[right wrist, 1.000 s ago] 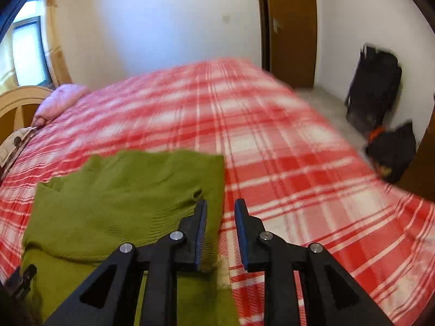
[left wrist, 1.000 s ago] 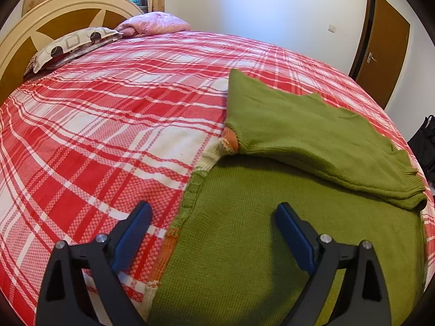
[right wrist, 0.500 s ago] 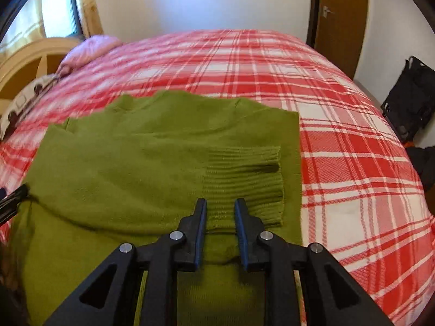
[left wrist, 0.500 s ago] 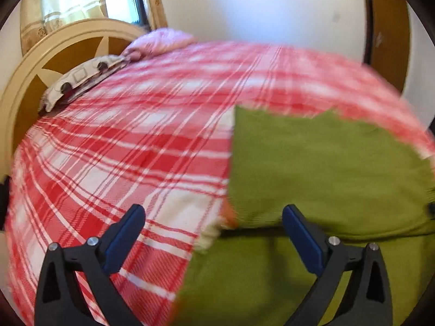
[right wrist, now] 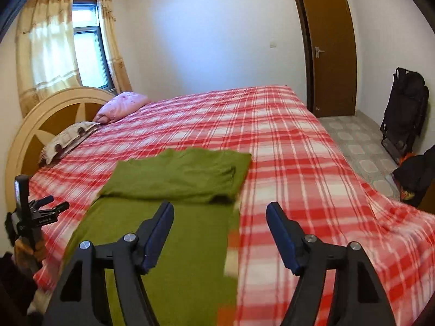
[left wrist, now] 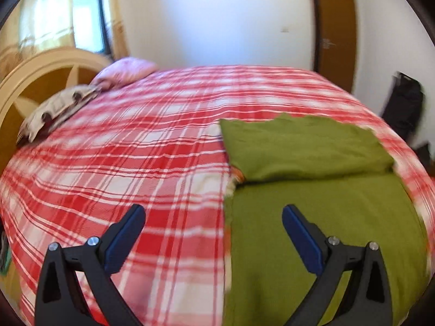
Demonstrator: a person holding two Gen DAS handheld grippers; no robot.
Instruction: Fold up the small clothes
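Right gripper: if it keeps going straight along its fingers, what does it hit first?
Likely the green sweater, near its right edge where it meets the plaid bedspread. The right gripper points down at that seam, jaws opening, nothing between them. Depth is unclear, so it could land on the bedspread instead.

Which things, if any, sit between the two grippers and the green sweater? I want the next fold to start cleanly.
Nothing visible does. The green sweater lies flat on the plaid bedspread, directly under the open left gripper and the opening, empty right gripper. The pillows lie far off by the headboard.
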